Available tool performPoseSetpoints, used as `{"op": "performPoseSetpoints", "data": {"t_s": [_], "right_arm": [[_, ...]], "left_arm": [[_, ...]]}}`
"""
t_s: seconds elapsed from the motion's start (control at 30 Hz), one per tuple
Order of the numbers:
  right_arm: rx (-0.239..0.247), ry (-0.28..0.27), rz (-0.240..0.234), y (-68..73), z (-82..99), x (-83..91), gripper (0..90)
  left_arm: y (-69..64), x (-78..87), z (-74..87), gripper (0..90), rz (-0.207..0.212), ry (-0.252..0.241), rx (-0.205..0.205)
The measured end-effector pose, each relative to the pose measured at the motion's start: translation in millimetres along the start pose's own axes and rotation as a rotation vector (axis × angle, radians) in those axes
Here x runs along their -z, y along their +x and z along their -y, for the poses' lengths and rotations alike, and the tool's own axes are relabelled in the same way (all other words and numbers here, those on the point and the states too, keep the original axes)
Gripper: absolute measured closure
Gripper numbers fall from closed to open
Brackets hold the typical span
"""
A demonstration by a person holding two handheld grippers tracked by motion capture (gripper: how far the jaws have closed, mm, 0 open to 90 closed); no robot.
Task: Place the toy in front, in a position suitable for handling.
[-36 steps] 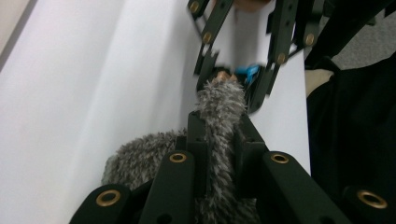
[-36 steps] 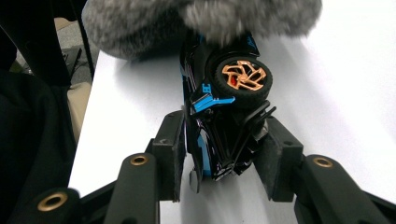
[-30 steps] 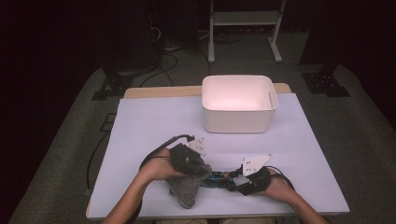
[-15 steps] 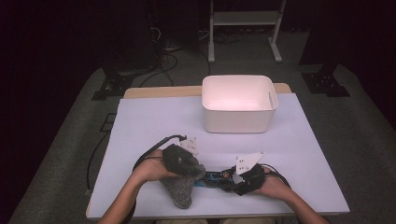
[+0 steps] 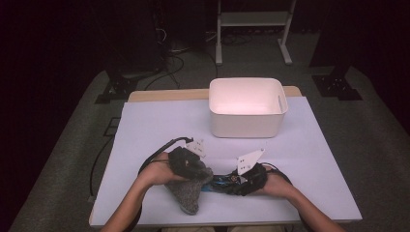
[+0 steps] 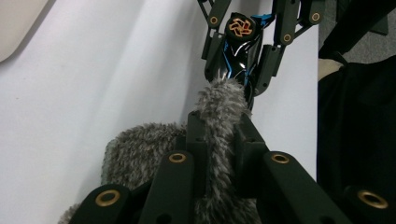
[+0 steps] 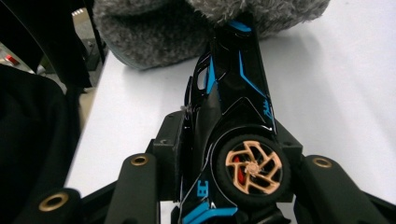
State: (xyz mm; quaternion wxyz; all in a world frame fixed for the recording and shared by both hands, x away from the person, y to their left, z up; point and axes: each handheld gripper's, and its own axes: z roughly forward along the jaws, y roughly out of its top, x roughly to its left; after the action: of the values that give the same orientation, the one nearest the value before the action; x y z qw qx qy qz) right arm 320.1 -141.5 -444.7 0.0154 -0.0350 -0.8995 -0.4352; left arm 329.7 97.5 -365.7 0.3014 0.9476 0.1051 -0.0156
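I've got the left gripper [image 6: 219, 126] clenched on a fold of the grey fuzzy cloth [image 5: 186, 195], which sits at the near edge of the table [image 5: 145, 130], bunched under my left hand. In the left gripper view the pile bulges up between the jaws, so this is a soft, limp, light thing; it will drape and sag wherever I lift it, and a pinch on a thick fold like this one is the safest hold.

The right gripper [image 7: 224, 154] is grasping the black and blue toy car [image 7: 233, 93] across its body near a gold-spoked wheel [image 7: 253, 166]. Its jaws have just been opening and closing again, with the car between them all the while. The car lies just right of the cloth, its far end touching or tucked into the fuzz. I judge it rigid, glossy and a bit slippery; the grip belongs on the flat flanks, not on the wheels, which could roll out, and thin trim may be fragile.

My count: 1 cloth, 1 car, 1 white bin [image 5: 246, 108] well apart at the far side, 2 grippers.
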Motion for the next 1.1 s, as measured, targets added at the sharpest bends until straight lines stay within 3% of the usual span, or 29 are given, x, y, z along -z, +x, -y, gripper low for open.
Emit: {"op": "performPoseSetpoints", "data": {"t_s": [0.17, 0.33, 0.47, 0.6, 0.77, 1.1], "right_arm": [[0.028, 0.03, 0.031, -17.7, -7.3, 6.8, 56.0], [-0.008, 0.035, 0.035, -30.7, -3.3, 10.1, 55.6], [-0.041, 0.006, 0.05, -27.6, 3.7, 10.5, 54.4], [-0.085, -0.005, 0.052, -24.4, 3.2, 13.5, 44.3], [-0.115, -0.013, 0.049, -18.5, -0.2, 17.4, 40.5], [-0.17, -0.025, 0.084, -2.1, -0.8, 26.4, 28.9]], "left_arm": [[13.1, -0.6, -8.4, 79.5, -0.021, 0.002, 0.015], [23.7, -7.1, -15.6, 79.6, -0.018, 0.016, 0.029], [22.8, -11.7, -15.4, 79.6, -0.001, 0.017, 0.032], [18.3, -11.3, -11.7, 79.6, 0.01, 0.01, 0.036], [12.2, -10.9, -7.0, 79.5, 0.031, 0.001, 0.032], [-6.5, -13.4, 0.2, 79.6, 0.055, 0.023, -0.013]]}}
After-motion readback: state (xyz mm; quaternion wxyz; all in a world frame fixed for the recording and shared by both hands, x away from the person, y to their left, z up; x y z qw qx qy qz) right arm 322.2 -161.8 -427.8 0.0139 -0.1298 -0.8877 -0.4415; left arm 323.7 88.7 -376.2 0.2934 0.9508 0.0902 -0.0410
